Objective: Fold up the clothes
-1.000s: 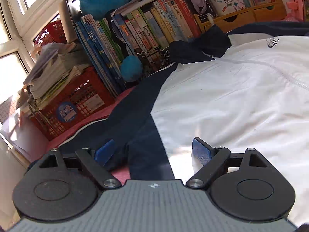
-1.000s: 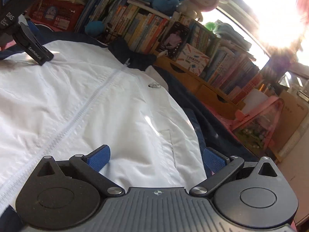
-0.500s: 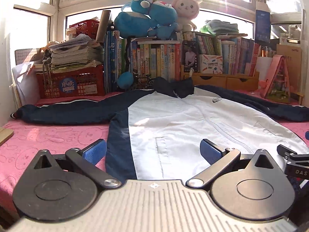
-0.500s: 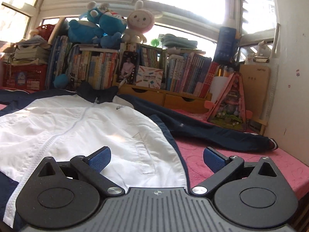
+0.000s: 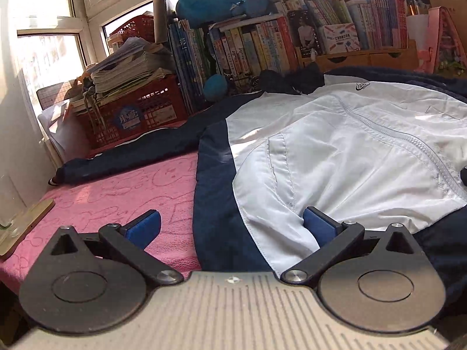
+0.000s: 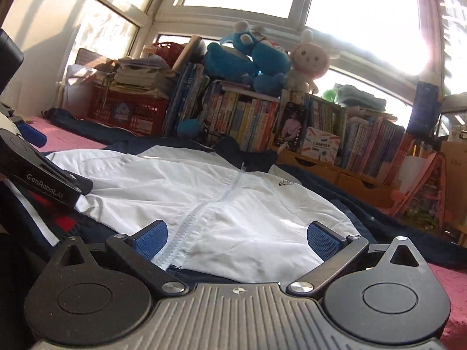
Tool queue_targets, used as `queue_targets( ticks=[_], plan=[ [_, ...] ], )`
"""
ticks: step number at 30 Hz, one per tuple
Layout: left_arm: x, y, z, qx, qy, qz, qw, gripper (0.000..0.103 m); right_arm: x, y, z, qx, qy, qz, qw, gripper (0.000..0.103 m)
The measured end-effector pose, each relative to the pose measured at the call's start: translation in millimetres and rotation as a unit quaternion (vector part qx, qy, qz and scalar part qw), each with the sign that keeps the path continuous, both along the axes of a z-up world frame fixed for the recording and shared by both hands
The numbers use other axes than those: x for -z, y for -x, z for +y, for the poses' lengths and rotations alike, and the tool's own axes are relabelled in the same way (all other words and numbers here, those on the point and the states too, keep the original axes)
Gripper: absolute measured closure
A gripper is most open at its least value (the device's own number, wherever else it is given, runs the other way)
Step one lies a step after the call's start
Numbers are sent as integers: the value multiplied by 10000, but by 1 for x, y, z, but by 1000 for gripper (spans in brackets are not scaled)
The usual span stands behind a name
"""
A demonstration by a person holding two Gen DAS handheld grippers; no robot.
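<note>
a white and navy jacket point(image 5: 344, 157) lies zipped and flat on a pink blanket point(image 5: 122, 192), collar at 12 o'clock toward a window-side row of books point(image 5: 251, 46). a red crate point(image 5: 137, 113) at 10 o'clock holds stacked papers. both views now sit lower, nearer the hem than before. left gripper point(image 5: 230, 227) and right gripper point(image 6: 236, 236) gape wide, empty.

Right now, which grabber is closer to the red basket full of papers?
Left. The left gripper sits at the jacket's hem on the side toward the red basket. The right gripper is at the hem by the zipper, with the left gripper between it and the basket.
</note>
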State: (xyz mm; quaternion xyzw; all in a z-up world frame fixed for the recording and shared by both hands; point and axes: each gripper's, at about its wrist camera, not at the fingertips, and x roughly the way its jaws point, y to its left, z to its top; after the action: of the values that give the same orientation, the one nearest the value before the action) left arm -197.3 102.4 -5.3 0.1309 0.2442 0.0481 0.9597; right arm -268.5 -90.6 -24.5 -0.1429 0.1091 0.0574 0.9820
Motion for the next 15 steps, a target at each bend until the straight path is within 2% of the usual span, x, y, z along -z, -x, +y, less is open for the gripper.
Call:
queue_targets(
  ticks=[3, 6, 8, 11, 13, 15],
  plan=[
    [-4, 0, 8, 58, 23, 166, 9998, 0, -1, -11, -56, 831, -249, 309, 9957, 0],
    [-22, 2, 10, 214, 137, 283, 9993, 0, -2, -21, -112, 1662, -516, 627, 9827, 0],
    [-44, 5, 13, 631, 353, 100, 9973, 0, -12, -21, -140, 1594, -849, 687, 9812, 0],
    [-70, -1, 14, 1239, 646, -454, 9891, 0, -33, -28, -185, 1540, -1604, 455, 9739, 0],
    [-75, -23, 8, 1251, 857, -492, 9872, 0, -43, -44, -229, 1582, -2601, 450, 9515, 0],
    [-75, -54, -6, 1198, 1065, -364, 9864, 0, -47, -66, -275, 1772, -3538, 506, 9170, 0]
  ],
)
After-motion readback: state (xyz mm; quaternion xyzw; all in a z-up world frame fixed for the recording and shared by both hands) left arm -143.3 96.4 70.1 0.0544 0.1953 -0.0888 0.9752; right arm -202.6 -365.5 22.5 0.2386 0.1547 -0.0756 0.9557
